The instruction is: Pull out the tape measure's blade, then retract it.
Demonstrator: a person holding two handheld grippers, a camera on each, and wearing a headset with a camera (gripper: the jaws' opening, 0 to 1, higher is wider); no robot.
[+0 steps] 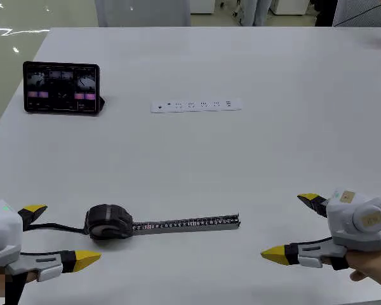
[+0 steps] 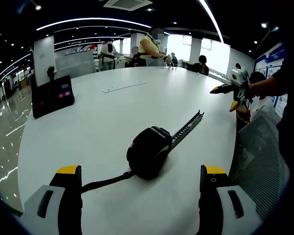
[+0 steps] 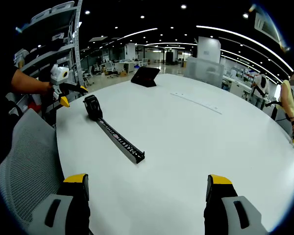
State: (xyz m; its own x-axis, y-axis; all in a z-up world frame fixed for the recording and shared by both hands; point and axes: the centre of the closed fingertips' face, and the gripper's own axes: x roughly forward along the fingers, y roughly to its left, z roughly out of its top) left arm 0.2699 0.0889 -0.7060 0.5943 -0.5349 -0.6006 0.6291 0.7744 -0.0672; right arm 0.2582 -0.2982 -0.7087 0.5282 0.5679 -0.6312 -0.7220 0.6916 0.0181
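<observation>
A black tape measure [image 1: 108, 221] lies on the white table [image 1: 241, 152], its blade [image 1: 185, 223] drawn out to the right and flat on the surface. In the left gripper view the case [image 2: 149, 151] sits just ahead of the jaws with a black strap trailing toward them; the blade [image 2: 187, 128] runs away to the right. My left gripper [image 1: 62, 234] stands open beside the case, holding nothing. My right gripper [image 1: 291, 226] is open to the right of the blade's hooked end [image 3: 137, 156], apart from it. The case [image 3: 93, 106] lies at the blade's far end in the right gripper view.
A dark tablet [image 1: 62, 88] stands propped at the back left of the table. A white power strip [image 1: 197, 105] lies flat at the middle back. People stand beyond the table's far edge [image 2: 152, 46]. A mesh chair back [image 3: 24, 166] is near the table's front edge.
</observation>
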